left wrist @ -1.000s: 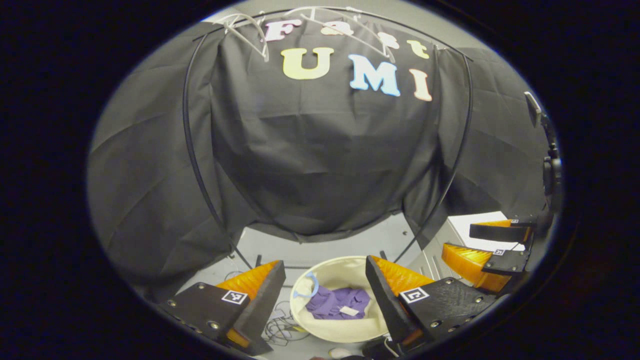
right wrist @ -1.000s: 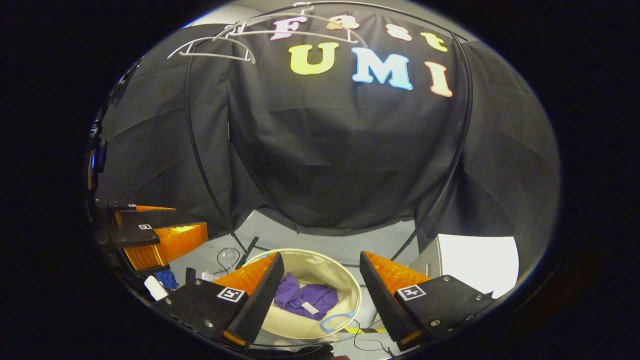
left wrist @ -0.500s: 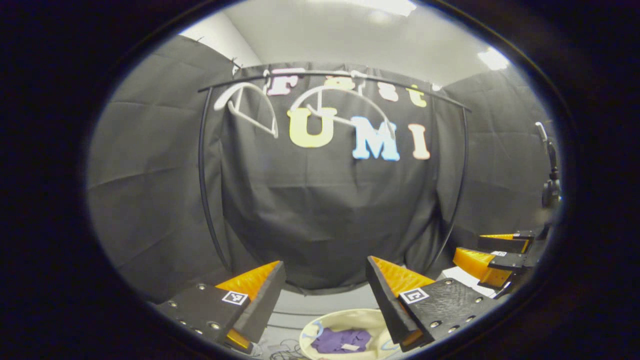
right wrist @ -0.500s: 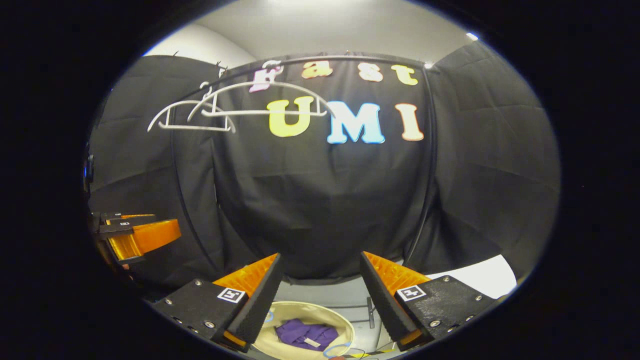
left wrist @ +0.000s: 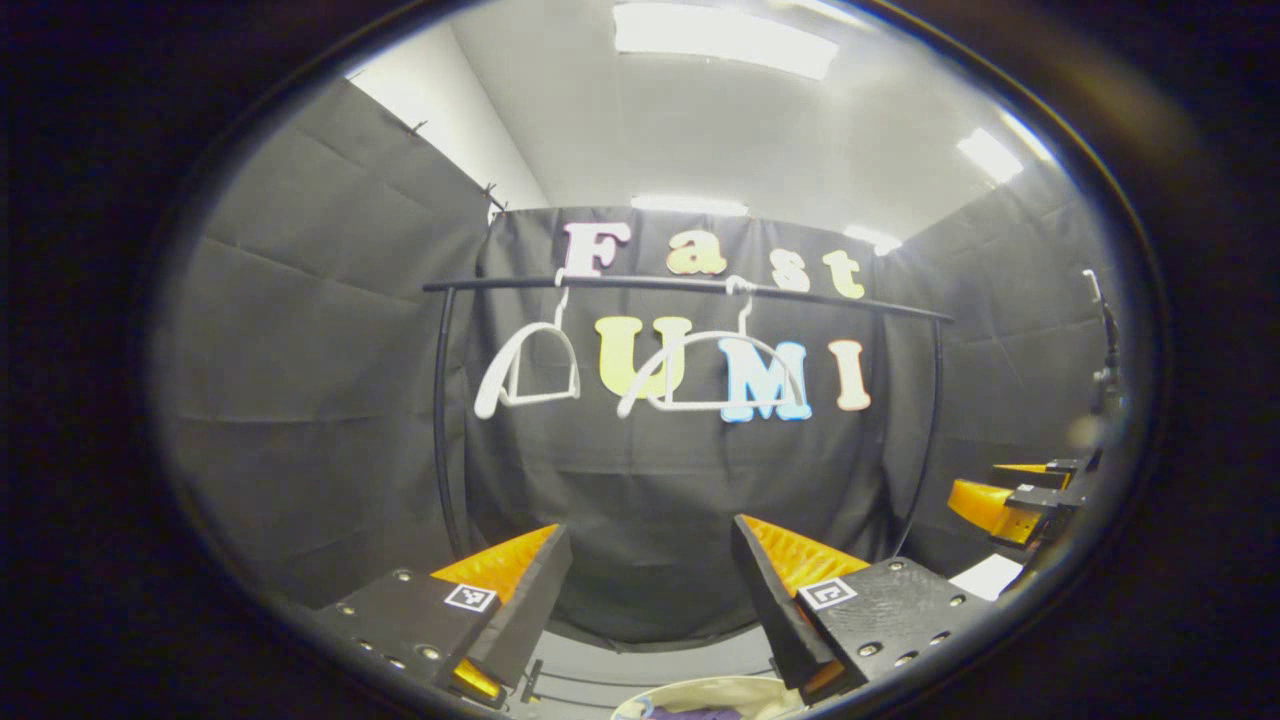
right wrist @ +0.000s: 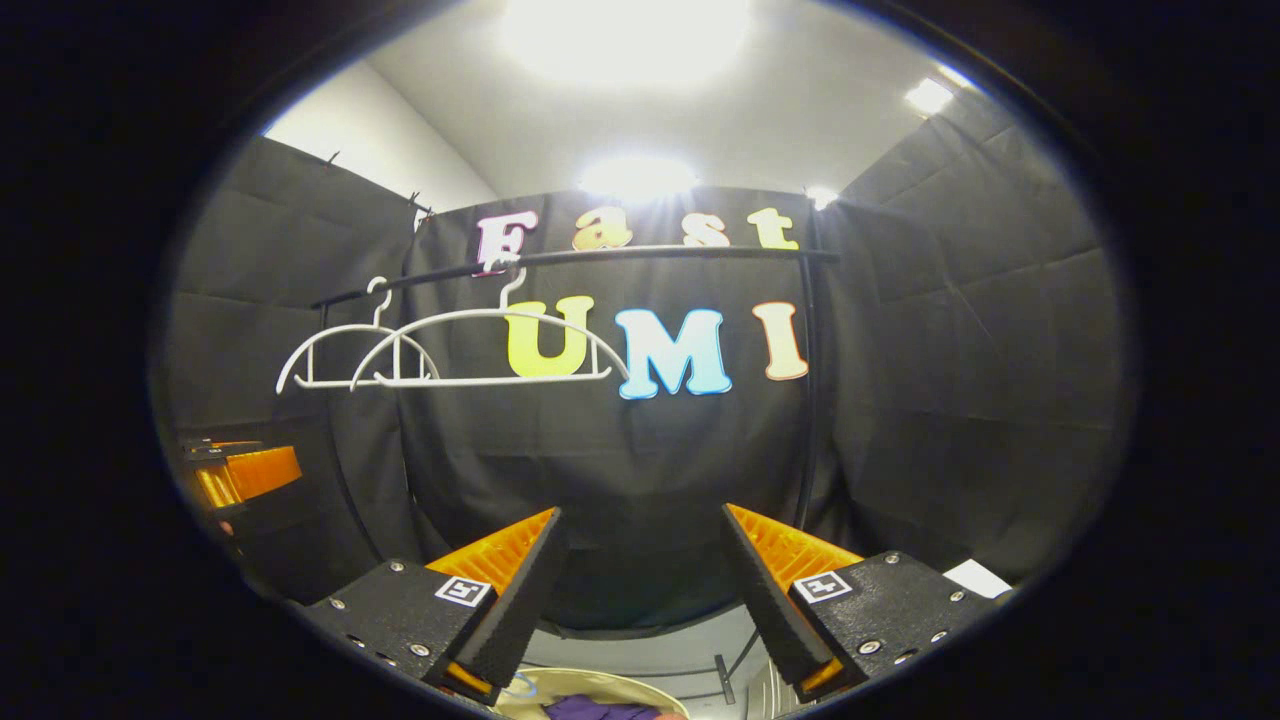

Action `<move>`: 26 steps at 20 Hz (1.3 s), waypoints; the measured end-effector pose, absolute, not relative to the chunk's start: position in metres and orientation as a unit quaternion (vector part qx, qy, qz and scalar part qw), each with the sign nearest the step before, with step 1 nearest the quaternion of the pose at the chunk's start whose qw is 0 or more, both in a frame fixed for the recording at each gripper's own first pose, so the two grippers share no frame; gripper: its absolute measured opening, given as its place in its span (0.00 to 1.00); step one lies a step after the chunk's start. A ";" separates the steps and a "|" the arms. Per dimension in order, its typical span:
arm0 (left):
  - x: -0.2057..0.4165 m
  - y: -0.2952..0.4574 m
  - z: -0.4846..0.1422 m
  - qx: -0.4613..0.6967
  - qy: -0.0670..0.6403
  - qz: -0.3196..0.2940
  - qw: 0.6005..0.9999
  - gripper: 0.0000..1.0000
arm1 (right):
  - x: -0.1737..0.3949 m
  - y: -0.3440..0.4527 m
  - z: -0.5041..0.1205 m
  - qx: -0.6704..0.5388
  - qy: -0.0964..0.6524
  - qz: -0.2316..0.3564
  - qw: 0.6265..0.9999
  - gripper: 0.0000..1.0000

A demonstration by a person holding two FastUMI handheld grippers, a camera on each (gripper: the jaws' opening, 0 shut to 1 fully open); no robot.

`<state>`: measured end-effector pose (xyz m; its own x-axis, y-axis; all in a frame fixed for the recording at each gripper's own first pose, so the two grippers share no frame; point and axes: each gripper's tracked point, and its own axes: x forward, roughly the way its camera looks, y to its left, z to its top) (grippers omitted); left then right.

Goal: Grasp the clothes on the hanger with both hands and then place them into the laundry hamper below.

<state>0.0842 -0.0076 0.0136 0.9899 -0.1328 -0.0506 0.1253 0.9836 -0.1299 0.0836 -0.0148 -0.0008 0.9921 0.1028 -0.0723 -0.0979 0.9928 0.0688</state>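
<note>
Black metal makes up the clothes rail [left wrist: 690, 288], a thin bar running across the booth with a post dropping at each end, and it is the biggest thing standing here. From it hang two white hangers, both bare: the wider hanger [left wrist: 715, 375] near the middle of the bar and the narrower hanger [left wrist: 528, 368] further along toward the post; in the right gripper view the pair overlap, the wide one [right wrist: 490, 345] in front of the other [right wrist: 345, 355].

Below, right at the bottom edge, sits the cream laundry hamper [left wrist: 715, 692], only its far rim visible. Inside it lies the purple clothing [right wrist: 600, 708], a sliver of it seen past the rim [right wrist: 560, 682] in the right gripper view, with a bit of blue loop against the hamper's wall.

The left tool [left wrist: 650, 590] is held up facing the rail, released, its fingers spread wide with nothing between them. The right tool [right wrist: 640, 575] is the same, spread wide and empty. Each can be seen off to the side from the other's camera, the right one [left wrist: 1010, 495] low at the edge, the left one [right wrist: 240, 475] likewise.

A small white object [right wrist: 975, 578] rests low beside the right tool.
</note>
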 end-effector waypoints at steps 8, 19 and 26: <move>0.091 0.020 0.041 -0.042 0.003 -0.028 0.999 0.99 | 0.083 -0.040 0.015 0.038 0.007 0.016 0.999 0.94; 0.090 0.017 0.048 -0.034 -0.010 -0.025 0.999 0.99 | 0.078 -0.034 0.023 0.024 -0.005 0.021 0.999 0.94; 0.087 0.016 0.046 -0.026 -0.015 -0.025 0.999 0.99 | 0.077 -0.036 0.027 0.024 -0.010 0.015 1.000 0.94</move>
